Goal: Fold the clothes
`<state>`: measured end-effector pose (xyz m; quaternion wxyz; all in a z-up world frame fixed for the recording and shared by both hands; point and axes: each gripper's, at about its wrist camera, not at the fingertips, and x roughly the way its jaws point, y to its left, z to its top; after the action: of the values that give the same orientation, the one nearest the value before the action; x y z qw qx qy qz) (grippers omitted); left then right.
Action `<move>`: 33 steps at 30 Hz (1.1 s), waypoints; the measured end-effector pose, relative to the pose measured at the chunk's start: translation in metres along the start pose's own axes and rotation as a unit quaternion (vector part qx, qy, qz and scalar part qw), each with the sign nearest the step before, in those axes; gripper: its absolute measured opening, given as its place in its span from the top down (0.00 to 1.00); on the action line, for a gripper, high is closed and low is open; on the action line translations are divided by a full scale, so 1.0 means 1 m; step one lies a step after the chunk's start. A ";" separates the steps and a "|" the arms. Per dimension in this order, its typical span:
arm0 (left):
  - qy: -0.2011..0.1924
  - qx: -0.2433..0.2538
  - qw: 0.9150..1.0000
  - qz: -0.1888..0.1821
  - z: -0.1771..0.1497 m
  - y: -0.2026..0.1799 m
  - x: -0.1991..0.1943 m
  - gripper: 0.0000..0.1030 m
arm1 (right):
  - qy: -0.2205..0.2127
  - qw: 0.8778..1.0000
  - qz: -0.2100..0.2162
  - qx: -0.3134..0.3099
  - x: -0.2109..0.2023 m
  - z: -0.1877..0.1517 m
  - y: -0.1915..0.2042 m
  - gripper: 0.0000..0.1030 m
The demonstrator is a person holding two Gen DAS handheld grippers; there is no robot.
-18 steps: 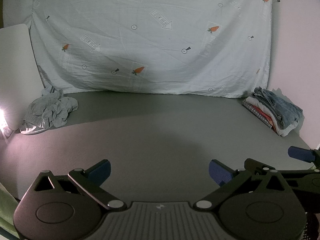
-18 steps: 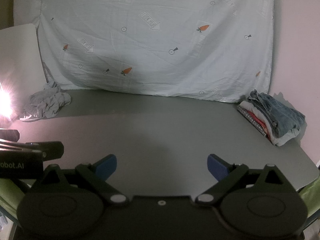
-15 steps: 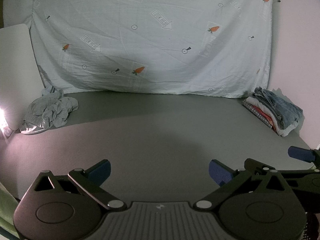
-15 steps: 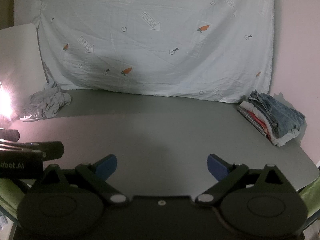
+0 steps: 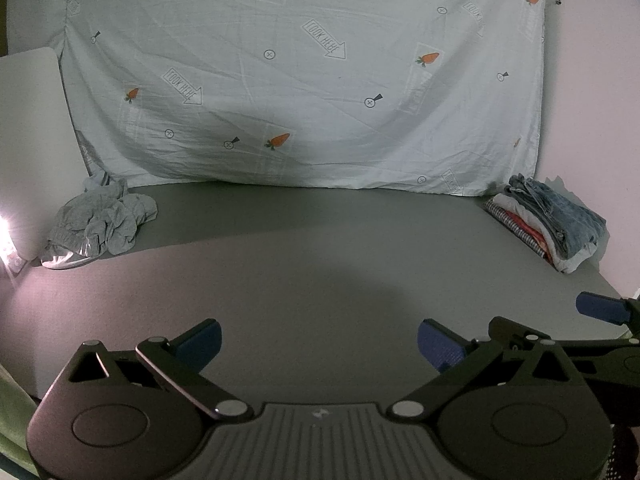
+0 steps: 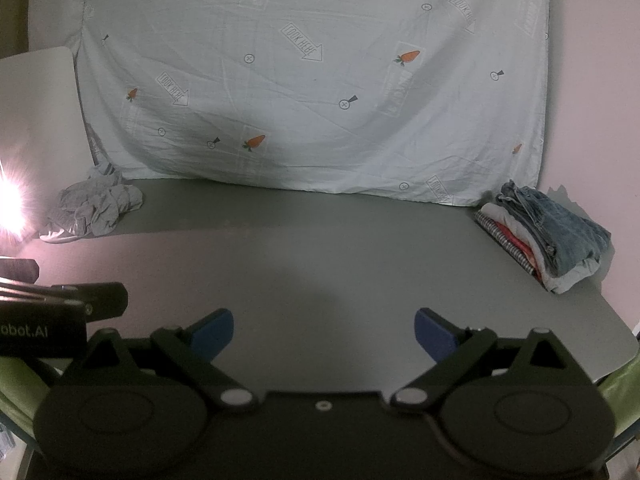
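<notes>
Nearest in, the left gripper (image 5: pixel 318 340) and right gripper (image 6: pixel 323 330) hover side by side over the counter's (image 5: pixel 320 264) near edge, both sets of jaws spread wide, nothing between them. Bare counter ahead. At the far left corner sits the crumpled grey garment (image 5: pixel 102 222); at the far right edge, a folded stack (image 5: pixel 548 224) topped with denim. Best move, I'd say: reach for the grey heap, pinch one hem, drag it to the open middle. Only the right wrist view shows the counter's near right corner.
</notes>
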<state>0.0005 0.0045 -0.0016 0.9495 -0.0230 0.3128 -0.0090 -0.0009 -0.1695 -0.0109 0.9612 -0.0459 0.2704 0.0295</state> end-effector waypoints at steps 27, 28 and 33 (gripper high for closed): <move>-0.005 0.001 1.000 0.000 -0.001 0.002 0.001 0.00 | 0.002 1.000 -0.001 -0.001 0.002 0.008 0.004 0.05; -0.005 0.002 1.000 0.000 -0.001 0.002 0.001 0.00 | 0.002 1.000 -0.001 -0.001 0.002 0.009 0.005 0.05; -0.006 0.002 1.000 0.000 -0.001 0.002 0.001 0.00 | 0.002 1.000 -0.001 -0.002 0.002 0.009 0.005 0.06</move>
<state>0.0012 0.0060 -0.0029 0.9514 -0.0210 0.3070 -0.0096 0.0054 -0.1631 -0.0048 0.9607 -0.0478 0.2720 0.0285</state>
